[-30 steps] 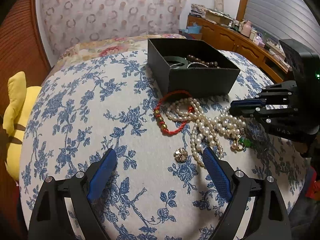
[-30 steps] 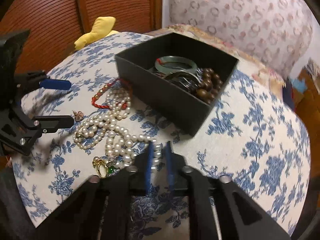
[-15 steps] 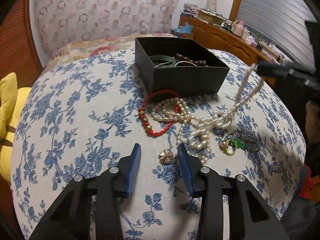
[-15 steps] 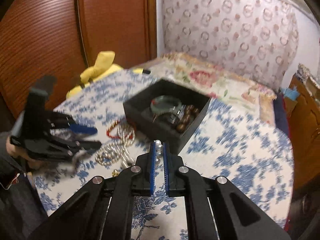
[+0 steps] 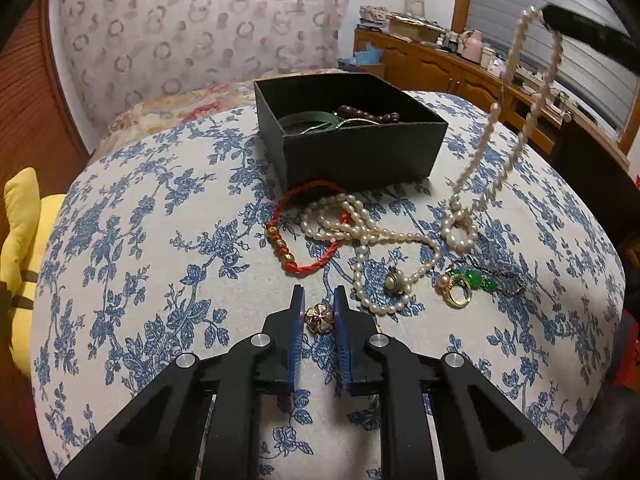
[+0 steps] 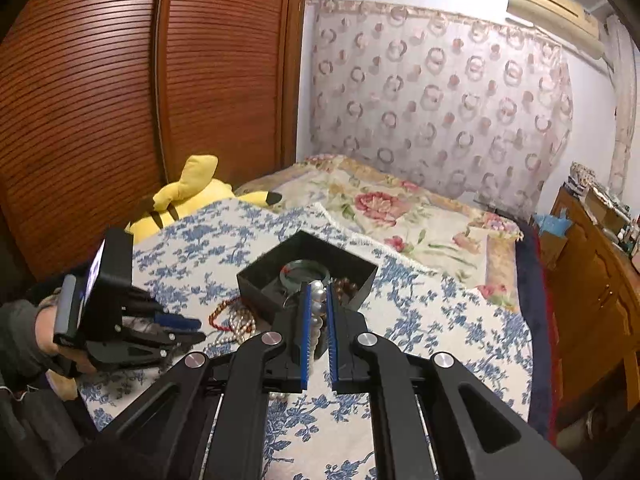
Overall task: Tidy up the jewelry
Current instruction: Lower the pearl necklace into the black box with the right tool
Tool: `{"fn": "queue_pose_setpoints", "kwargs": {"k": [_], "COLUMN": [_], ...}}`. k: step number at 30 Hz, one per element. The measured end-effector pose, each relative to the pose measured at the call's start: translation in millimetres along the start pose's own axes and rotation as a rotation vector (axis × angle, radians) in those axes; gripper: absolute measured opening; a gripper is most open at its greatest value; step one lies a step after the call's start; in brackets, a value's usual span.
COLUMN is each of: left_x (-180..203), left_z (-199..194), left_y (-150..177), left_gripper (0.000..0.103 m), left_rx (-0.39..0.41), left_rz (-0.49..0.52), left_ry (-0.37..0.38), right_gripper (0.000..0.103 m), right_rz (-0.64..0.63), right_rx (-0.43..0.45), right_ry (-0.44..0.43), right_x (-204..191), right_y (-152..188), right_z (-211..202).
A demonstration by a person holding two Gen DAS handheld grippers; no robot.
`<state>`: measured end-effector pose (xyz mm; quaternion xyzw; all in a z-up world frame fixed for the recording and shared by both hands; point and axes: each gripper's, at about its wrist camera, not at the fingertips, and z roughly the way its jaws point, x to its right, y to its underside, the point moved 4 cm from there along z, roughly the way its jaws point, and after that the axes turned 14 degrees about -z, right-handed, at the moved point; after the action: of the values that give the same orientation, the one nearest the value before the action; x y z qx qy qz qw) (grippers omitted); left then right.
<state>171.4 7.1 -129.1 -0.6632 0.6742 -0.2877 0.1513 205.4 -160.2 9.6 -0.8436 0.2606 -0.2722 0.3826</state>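
A black box (image 5: 360, 148) holding bangles and brown beads sits on the blue-floral cushion (image 5: 140, 240). My left gripper (image 5: 318, 300) is shut on a small gold flower brooch (image 5: 318, 318) lying on the cushion. My right gripper (image 6: 318, 292) is shut on a pearl necklace (image 6: 318, 308) and holds it high; in the left wrist view the strand (image 5: 500, 128) hangs down to the cushion. A red cord bracelet (image 5: 304, 228), a second pearl strand (image 5: 360, 232), a gold ring (image 5: 458, 292) and a green pendant (image 5: 478, 280) lie in front of the box.
A yellow plush toy (image 5: 20, 240) lies at the cushion's left edge. A wooden sideboard (image 5: 460, 72) with clutter stands at the right. A floral bedspread (image 6: 400, 208) and a curtain lie behind the box. A wooden wardrobe (image 6: 120, 100) stands at the left.
My left gripper moved forward and closed around the gold brooch. My right gripper rose higher with the pearl necklace, pulling the strand up off the cushion.
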Motion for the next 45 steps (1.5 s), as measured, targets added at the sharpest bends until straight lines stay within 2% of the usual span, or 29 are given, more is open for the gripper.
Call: {"fn": "queue_pose_setpoints", "kwargs": {"k": [3,8,13,16,25,32,36,41,43,45], "left_x": [0,3,6,10,15,18,14,3,-4,-11], "left_z": [-6,-28,-50,-57,-37,-6,0,-2,-8,-12], "left_y": [0,-13,-41,-59,-105,-120,-122,-119,-117,-116], "left_gripper": [0.013,0.014,0.014,0.014,0.014,0.014,0.031,0.035,0.050,0.056], "left_rx": [0.001,0.052,0.114,0.151,0.175,0.136,0.141,0.151,0.170,0.178], "left_rz": [-0.015,-0.037,-0.038,-0.021,-0.024,-0.035,-0.055,-0.074,-0.094,-0.113], "left_ry": [0.022,0.063,0.102,0.095,0.106,0.126,0.118,0.104,0.092,0.098], "right_gripper": [0.008,0.008,0.008,0.008,0.008,0.008,0.008,0.008,0.008,0.008], "right_rz": [-0.010,-0.028,-0.055,-0.069,-0.078,-0.073,-0.066,-0.066,-0.064,-0.056], "right_rx": [0.020,0.053,0.102,0.130,0.204,0.163,0.112,0.062,0.052,0.047], "right_ry": [0.014,0.029,0.057,0.070,0.079,0.028,-0.002,-0.027,-0.026,-0.029], "right_x": [2,3,10,16,39,41,37,29,28,28], "right_y": [-8,-22,-45,-60,-104,-107,-94,-78,-74,-71], "right_z": [-9,-21,-35,-40,-33,7,32,54,59,63]}}
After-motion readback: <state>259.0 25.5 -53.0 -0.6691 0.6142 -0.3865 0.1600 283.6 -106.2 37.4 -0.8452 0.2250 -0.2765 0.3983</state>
